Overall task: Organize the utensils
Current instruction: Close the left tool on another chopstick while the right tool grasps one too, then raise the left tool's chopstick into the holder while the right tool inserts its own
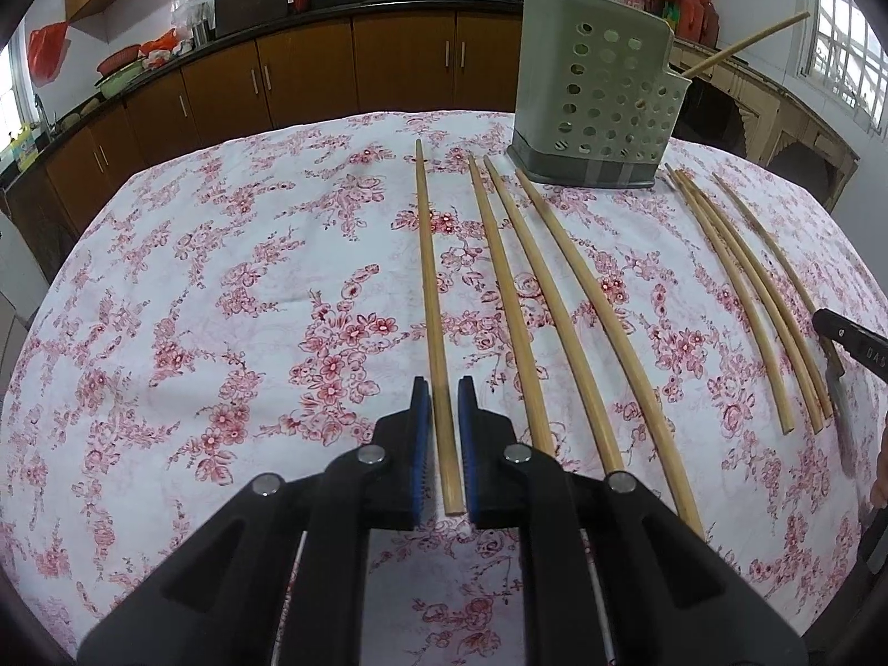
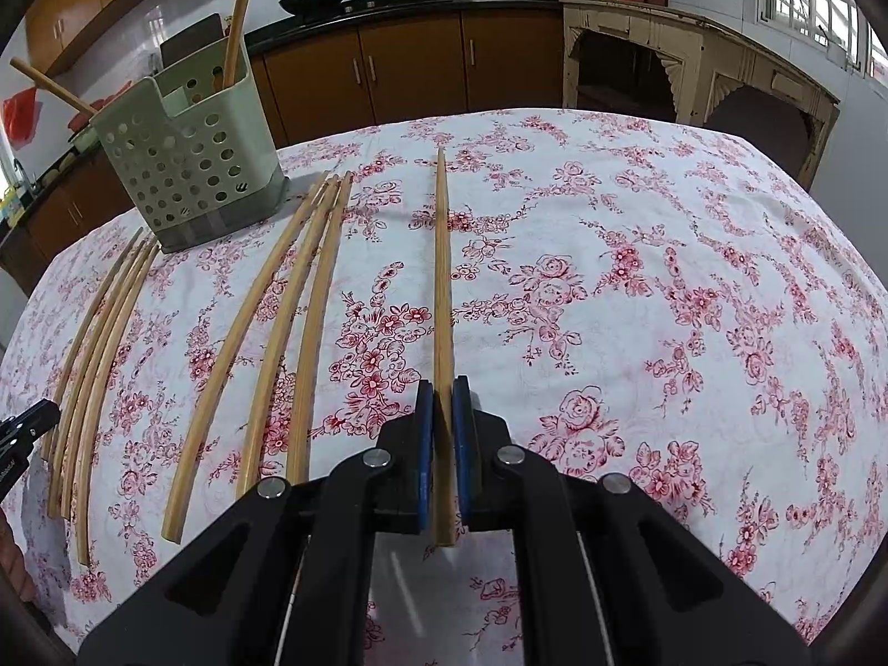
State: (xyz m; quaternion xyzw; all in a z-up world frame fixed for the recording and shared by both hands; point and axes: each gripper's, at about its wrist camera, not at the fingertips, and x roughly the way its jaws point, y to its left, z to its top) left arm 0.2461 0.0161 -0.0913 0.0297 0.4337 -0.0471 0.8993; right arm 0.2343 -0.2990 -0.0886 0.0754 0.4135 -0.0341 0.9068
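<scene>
Several wooden chopsticks lie lengthwise on the floral tablecloth. In the left wrist view my left gripper point(image 1: 443, 388) straddles the near end of the leftmost chopstick point(image 1: 432, 299), with a small gap on each side. In the right wrist view my right gripper point(image 2: 442, 391) is shut on the rightmost chopstick point(image 2: 442, 277), which points away from me. A pale green perforated utensil holder point(image 1: 596, 94) stands at the back of the table with two chopsticks sticking out; it also shows in the right wrist view point(image 2: 188, 161).
Loose chopsticks point(image 1: 566, 299) lie right of my left gripper, with a further group point(image 1: 743, 299) beyond. My right gripper's finger point(image 1: 843, 333) shows at the right edge. The left gripper's tip point(image 2: 25, 427) shows at the left edge. Kitchen cabinets point(image 2: 410, 61) stand behind the table.
</scene>
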